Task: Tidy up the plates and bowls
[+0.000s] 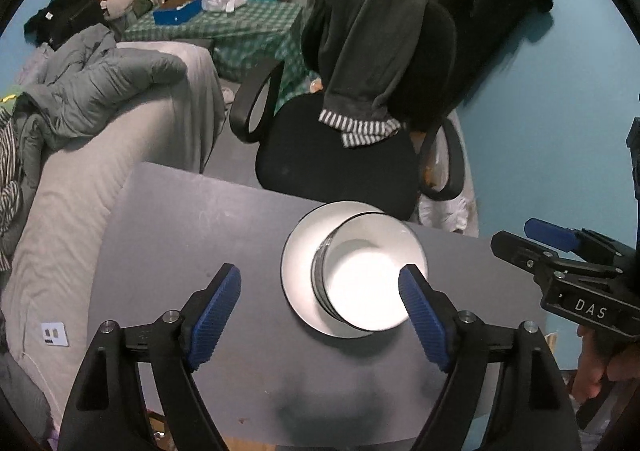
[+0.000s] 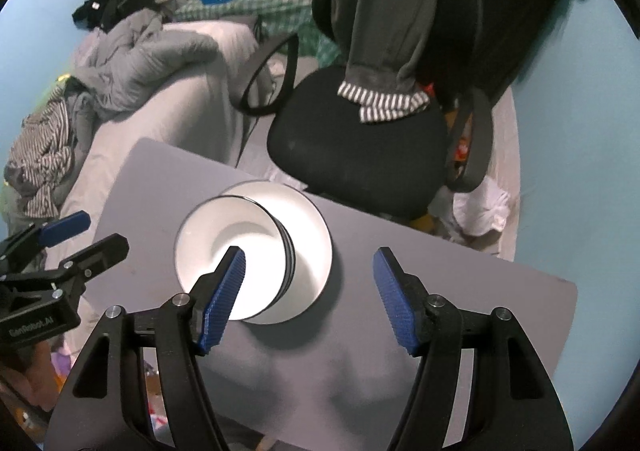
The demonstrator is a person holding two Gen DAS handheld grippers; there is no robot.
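A white bowl [image 1: 368, 283] with a dark rim stands on a white plate [image 1: 300, 271] on the grey table [image 1: 180, 231]. My left gripper [image 1: 320, 283] is open and empty above the table, its right fingertip over the bowl's near edge. In the right wrist view the bowl [image 2: 236, 247] and plate [image 2: 312, 247] lie ahead. My right gripper [image 2: 308, 263] is open and empty, its left finger over the bowl. The right gripper also shows in the left wrist view [image 1: 560, 251], and the left gripper in the right wrist view [image 2: 76, 243].
A black office chair [image 1: 340, 155] draped with grey clothing stands just beyond the table's far edge. A grey-covered sofa [image 1: 100, 155] with jackets lies to the left. A blue wall [image 1: 560, 111] is at the right.
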